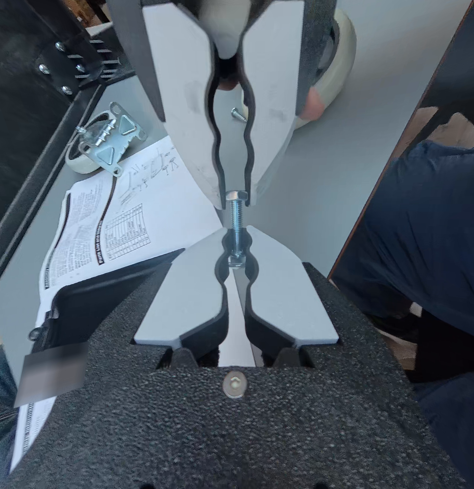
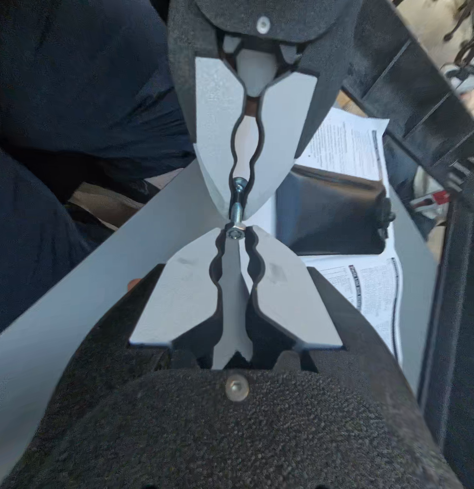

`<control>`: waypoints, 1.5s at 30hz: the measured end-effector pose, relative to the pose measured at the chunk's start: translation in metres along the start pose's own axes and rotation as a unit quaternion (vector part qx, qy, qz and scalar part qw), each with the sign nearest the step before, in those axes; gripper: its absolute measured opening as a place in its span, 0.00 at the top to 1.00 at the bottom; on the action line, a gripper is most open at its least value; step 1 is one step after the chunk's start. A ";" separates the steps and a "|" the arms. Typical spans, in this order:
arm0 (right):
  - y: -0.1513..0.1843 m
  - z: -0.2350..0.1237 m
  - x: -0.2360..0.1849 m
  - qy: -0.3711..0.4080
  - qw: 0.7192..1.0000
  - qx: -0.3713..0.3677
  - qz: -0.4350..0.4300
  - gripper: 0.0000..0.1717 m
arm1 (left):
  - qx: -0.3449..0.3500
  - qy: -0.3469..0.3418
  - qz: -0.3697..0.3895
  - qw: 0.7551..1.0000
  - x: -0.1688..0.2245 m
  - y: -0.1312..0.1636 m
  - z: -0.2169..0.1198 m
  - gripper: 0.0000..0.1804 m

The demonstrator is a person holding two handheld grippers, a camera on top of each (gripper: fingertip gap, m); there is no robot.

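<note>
A zinc hex bolt (image 1: pixel 236 214) is held in the air between my two grippers, which face each other tip to tip over a grey table (image 1: pixel 323 185). My left gripper (image 1: pixel 236 231) is shut on the bolt's threaded shank. A nut (image 1: pixel 236 262) on the shank's end sits in a recess between its pads. My right gripper (image 2: pixel 235 230) is shut on the bolt's hex head (image 2: pixel 235 233). In the left wrist view the right gripper (image 1: pixel 236 203) comes in from the top. In the right wrist view the left gripper (image 2: pixel 237 211) comes in from the top, with the nut (image 2: pixel 240 182) between its fingers.
Printed paper sheets (image 1: pixel 140 211) lie on the table to the left, with a white caster wheel and its metal plate (image 1: pixel 103 143) beyond them. A loose screw (image 1: pixel 238 115) and another white wheel (image 1: pixel 334 79) lie farther off. A black pouch (image 2: pixel 331 209) lies on the sheets. A black metal frame (image 1: pixel 32 92) borders the table. A person in dark blue clothing (image 1: pixel 429 225) is close on the right. The tips of both grippers are at nearly the same place.
</note>
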State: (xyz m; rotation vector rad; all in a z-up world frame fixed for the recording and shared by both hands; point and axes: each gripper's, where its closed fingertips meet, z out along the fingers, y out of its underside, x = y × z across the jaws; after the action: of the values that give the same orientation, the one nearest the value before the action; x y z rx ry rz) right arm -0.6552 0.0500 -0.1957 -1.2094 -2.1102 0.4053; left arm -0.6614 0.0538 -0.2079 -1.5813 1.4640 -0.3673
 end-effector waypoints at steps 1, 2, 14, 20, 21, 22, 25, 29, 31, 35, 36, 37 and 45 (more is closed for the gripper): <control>0.000 0.000 0.002 0.035 0.996 -0.001 -0.083 0.91 | 0.006 0.017 -0.024 1.000 0.002 0.000 0.000 0.96; 0.000 -0.001 0.006 0.071 0.988 -0.001 -0.138 0.92 | 0.011 0.024 -0.044 0.999 0.001 0.000 0.000 0.96; -0.003 -0.002 0.001 -0.044 0.979 0.035 0.198 0.91 | -0.001 -0.058 0.040 0.998 -0.007 -0.001 0.003 0.96; -0.009 -0.010 0.008 0.118 0.982 0.012 -0.149 0.90 | 0.050 0.027 -0.072 0.996 -0.001 -0.007 -0.001 0.96; -0.008 -0.012 0.008 0.110 0.987 0.016 -0.114 0.86 | 0.048 0.018 -0.069 0.996 -0.004 -0.006 -0.003 0.96; -0.007 -0.014 0.011 0.097 0.993 0.021 -0.057 0.81 | 0.041 0.005 -0.057 0.998 -0.007 -0.004 -0.004 0.96; -0.006 -0.015 0.015 0.049 0.993 0.051 0.100 0.74 | 0.027 -0.025 -0.016 0.999 -0.010 -0.002 -0.002 0.96; -0.006 -0.008 0.004 -0.020 0.981 0.049 0.185 0.92 | 0.015 -0.061 0.033 0.997 -0.009 -0.006 0.002 0.96; -0.002 -0.006 0.001 -0.014 0.989 0.031 0.146 0.92 | 0.007 -0.051 0.030 0.998 -0.006 -0.003 0.004 0.96; -0.007 -0.010 0.004 0.096 0.988 0.017 -0.121 0.91 | 0.054 0.033 -0.070 0.996 0.002 -0.008 0.002 0.96; -0.010 -0.012 0.007 0.123 0.981 0.026 -0.145 0.91 | 0.066 0.038 -0.084 0.994 0.000 -0.009 -0.001 0.96; -0.012 -0.013 0.007 0.125 0.983 0.040 -0.129 0.90 | 0.069 0.037 -0.087 0.993 -0.001 -0.009 -0.002 0.96; 0.000 -0.003 0.003 -0.010 0.985 0.040 0.165 0.92 | 0.035 -0.038 -0.003 0.999 -0.007 -0.007 0.002 0.96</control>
State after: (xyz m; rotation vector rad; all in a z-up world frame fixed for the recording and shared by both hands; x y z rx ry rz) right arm -0.6548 0.0520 -0.1924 -1.5168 -1.8904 0.6457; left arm -0.6578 0.0602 -0.2009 -1.5274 1.3744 -0.3536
